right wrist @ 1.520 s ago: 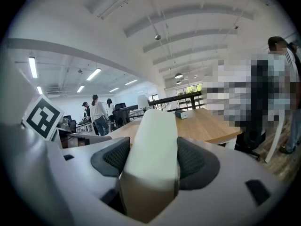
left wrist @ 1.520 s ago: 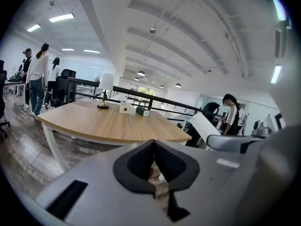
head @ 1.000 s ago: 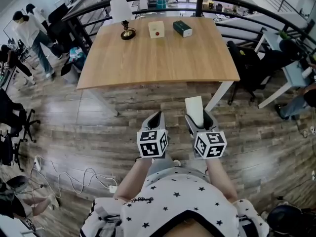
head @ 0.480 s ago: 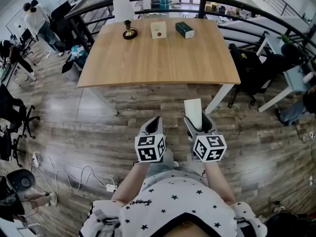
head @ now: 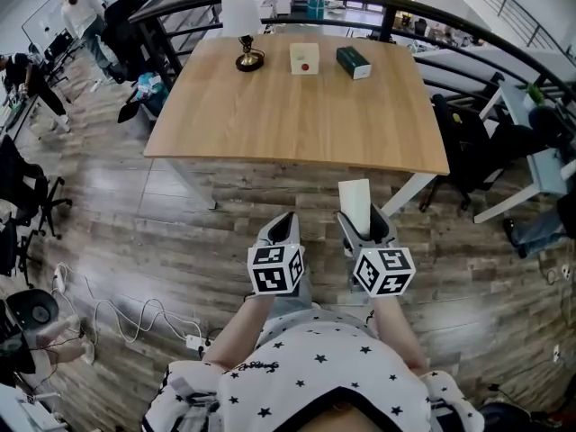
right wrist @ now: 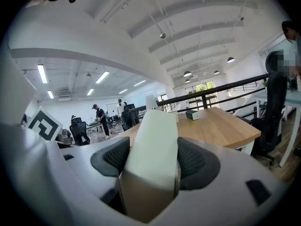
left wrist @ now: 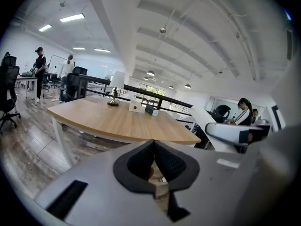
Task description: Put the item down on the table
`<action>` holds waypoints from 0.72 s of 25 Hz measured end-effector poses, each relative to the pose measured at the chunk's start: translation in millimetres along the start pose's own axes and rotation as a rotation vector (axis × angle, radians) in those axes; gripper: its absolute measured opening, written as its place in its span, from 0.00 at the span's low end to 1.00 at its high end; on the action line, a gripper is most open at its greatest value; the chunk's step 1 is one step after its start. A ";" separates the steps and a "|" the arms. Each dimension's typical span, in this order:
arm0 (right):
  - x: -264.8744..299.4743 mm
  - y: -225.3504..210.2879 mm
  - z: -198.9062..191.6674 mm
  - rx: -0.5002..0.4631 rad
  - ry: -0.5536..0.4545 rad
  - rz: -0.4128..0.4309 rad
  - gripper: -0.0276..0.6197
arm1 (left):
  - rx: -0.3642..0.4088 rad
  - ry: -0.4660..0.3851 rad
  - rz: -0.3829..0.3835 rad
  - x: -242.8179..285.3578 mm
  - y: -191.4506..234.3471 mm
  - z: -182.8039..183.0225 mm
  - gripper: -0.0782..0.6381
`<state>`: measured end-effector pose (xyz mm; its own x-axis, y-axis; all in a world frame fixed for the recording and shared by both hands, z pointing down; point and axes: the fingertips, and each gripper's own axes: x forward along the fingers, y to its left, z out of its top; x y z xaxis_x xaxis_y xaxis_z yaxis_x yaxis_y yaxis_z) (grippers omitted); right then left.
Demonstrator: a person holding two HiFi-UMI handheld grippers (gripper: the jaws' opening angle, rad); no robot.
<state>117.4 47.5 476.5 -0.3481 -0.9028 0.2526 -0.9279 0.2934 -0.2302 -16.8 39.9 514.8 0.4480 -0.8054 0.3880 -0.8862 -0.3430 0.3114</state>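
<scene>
right gripper [head: 362,226]: clamped on pale box [head: 354,198], pads on both flanks
pale box: projecting forward past jaw tips, off table [head: 297,106]
left gripper [head: 284,230]: pads together, empty
table: ahead of both grippers
green box [head: 354,62]: far ahead, print too small to read

The left gripper [head: 284,225], jaws together, is level beside the right gripper [head: 364,227], which clamps a pale box [head: 354,196].
</scene>
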 end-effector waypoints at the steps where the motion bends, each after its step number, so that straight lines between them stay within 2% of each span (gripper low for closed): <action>1: 7.8 -2.2 3.1 -0.005 0.000 0.002 0.52 | -0.002 -0.001 0.000 6.9 3.2 3.9 0.13; 8: 76.5 -24.9 31.9 -0.016 0.001 -0.002 0.52 | -0.018 -0.010 -0.009 71.4 27.7 41.5 0.13; 18: 182.5 -40.7 84.7 -0.009 -0.011 -0.020 0.52 | 0.001 -0.011 -0.036 153.3 75.6 117.3 0.12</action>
<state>102.9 -155.9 452.4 -0.3282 -0.9118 0.2467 -0.9358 0.2783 -0.2166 -28.9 -166.2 496.1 0.4780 -0.7981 0.3668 -0.8699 -0.3721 0.3238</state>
